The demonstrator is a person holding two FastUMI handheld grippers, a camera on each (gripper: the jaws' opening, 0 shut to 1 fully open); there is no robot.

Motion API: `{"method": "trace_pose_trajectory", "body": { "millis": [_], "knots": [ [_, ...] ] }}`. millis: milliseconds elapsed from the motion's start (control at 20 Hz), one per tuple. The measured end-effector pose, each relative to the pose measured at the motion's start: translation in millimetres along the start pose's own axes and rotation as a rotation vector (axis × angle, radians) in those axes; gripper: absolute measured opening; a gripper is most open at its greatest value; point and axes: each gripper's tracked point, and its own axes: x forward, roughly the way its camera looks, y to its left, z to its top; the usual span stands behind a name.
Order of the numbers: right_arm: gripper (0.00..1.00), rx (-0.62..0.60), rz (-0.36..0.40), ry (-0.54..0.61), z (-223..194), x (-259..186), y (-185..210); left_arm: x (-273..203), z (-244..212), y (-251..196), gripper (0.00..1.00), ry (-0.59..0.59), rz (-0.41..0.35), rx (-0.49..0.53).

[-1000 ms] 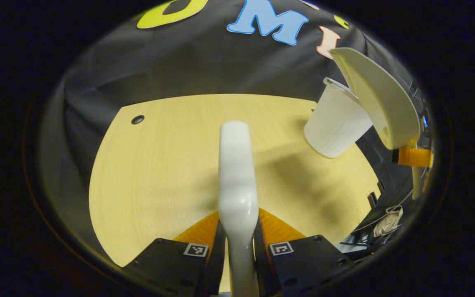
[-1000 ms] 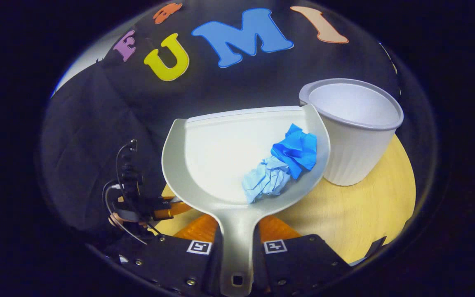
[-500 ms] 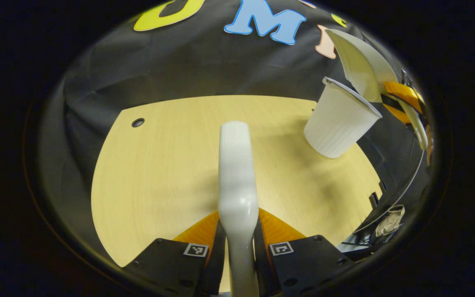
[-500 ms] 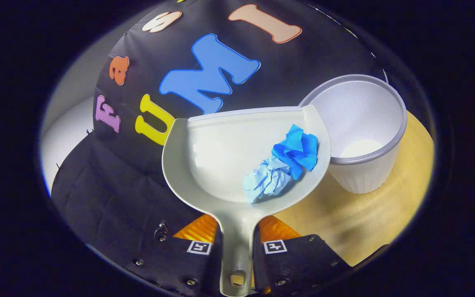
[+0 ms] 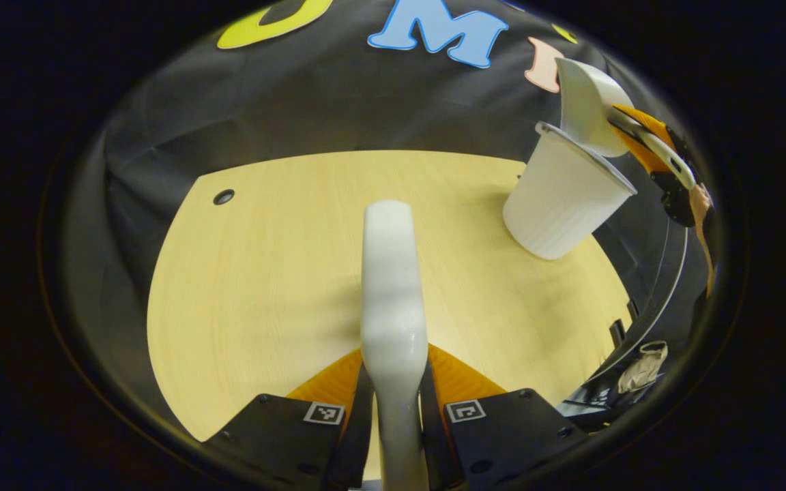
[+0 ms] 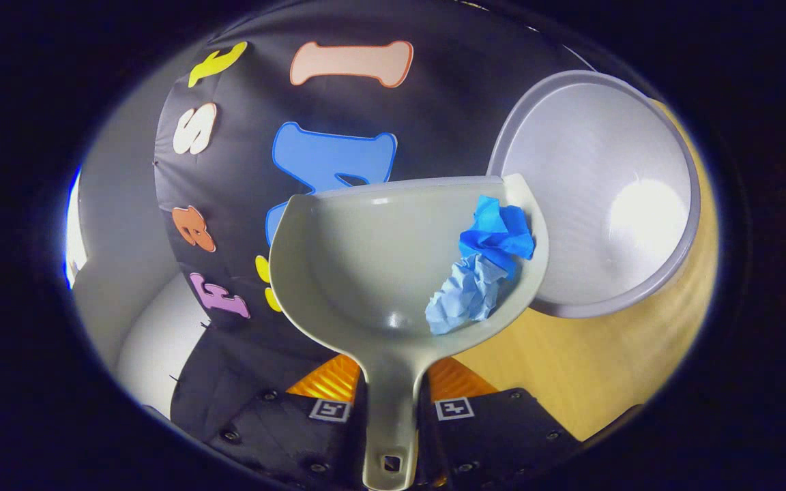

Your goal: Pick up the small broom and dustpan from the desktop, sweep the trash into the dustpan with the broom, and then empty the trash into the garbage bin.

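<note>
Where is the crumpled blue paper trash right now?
In the right gripper view, the crumpled blue paper trash lies in the grey plastic dustpan, against its right wall, beside the white plastic bin's rim.

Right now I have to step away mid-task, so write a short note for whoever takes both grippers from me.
Left gripper: shut on the broom handle, held above the desktop.
Right gripper: shut on the dustpan handle, pan tipped beside the garbage bin.
Trash: two crumpled blue paper wads lie in the pan, against its side nearest the bin.
Done: both tools picked up, trash swept in.
Left: tip the pan further over the bin's mouth so both wads drop in.
</note>
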Motion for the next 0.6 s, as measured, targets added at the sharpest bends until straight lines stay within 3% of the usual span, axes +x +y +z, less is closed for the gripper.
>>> {"method": "trace_pose_trajectory", "body": {
  "millis": [250,600],
  "knots": [
    [0.29,0.152,0.114,-0.015,12,-11,0,3,0,-16,0.38,0.013,0.001,0.021],
    [0.29,0.214,0.165,-0.023,18,-20,-2,10,2,-29,0.4,0.024,-0.004,0.036]
  ]
}}
